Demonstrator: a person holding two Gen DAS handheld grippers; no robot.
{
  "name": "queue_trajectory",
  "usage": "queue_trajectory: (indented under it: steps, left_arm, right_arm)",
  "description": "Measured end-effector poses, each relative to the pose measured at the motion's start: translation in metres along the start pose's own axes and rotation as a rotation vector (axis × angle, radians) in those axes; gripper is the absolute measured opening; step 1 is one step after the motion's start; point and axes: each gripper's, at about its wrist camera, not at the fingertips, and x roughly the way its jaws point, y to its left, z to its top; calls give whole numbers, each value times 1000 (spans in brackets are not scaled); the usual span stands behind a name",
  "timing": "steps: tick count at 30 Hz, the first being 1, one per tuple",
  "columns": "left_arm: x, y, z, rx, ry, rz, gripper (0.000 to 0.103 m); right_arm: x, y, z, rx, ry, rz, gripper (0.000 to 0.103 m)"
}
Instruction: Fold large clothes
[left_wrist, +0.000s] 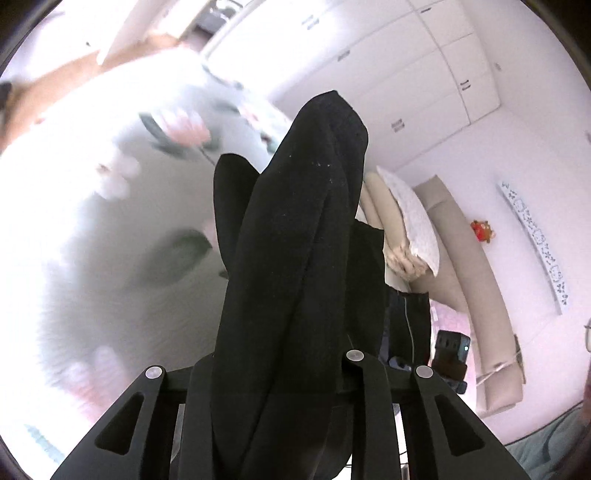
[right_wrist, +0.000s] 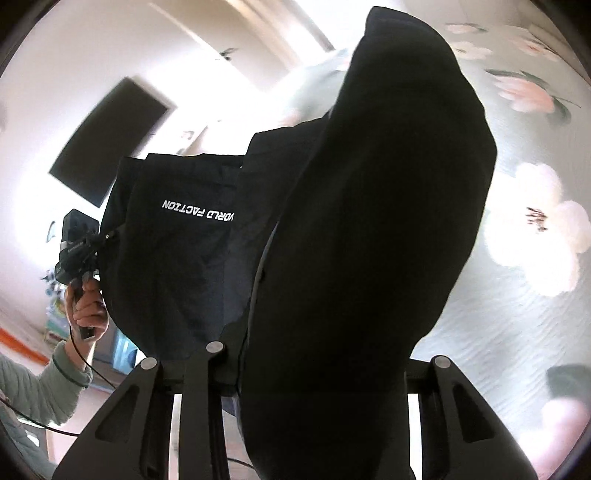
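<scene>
A large black garment (left_wrist: 295, 236) with white lettering (right_wrist: 199, 212) hangs stretched in the air between my two grippers, above a bed. My left gripper (left_wrist: 284, 373) is shut on one bunched end of the garment, which drapes forward over its fingers and hides the tips. My right gripper (right_wrist: 314, 354) is shut on the other bunched end (right_wrist: 369, 221), tips also hidden. The left gripper (right_wrist: 79, 240) and the hand holding it show at the left of the right wrist view; the right gripper (left_wrist: 452, 354) shows low right in the left wrist view.
A pale green bedspread with pink flowers (right_wrist: 517, 295) lies below, also in the left wrist view (left_wrist: 110, 221). Pillows (left_wrist: 410, 221) and a beige headboard (left_wrist: 469, 266) sit right. White wardrobes (left_wrist: 406, 66) stand behind. A dark wall screen (right_wrist: 110, 140) hangs far left.
</scene>
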Motion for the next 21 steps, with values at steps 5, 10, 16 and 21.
queue_trajectory:
  steps: [5,10,16,21]
  left_arm:
    - [-98,3,-9,19,-71,91,26]
    - [-150,49,-26,-26,-84,138,26]
    - [-141,154,-38,-113,4,139,26]
    - [-99,274,-69,-302,96,244,46]
  right_arm:
    - [2,77,-19,-25,-5,67,41]
    - [36,140,-47,31,21,69,41]
    - [100,163,-82,103,81,9,41]
    - [168,131,-122,166,167,-156,53]
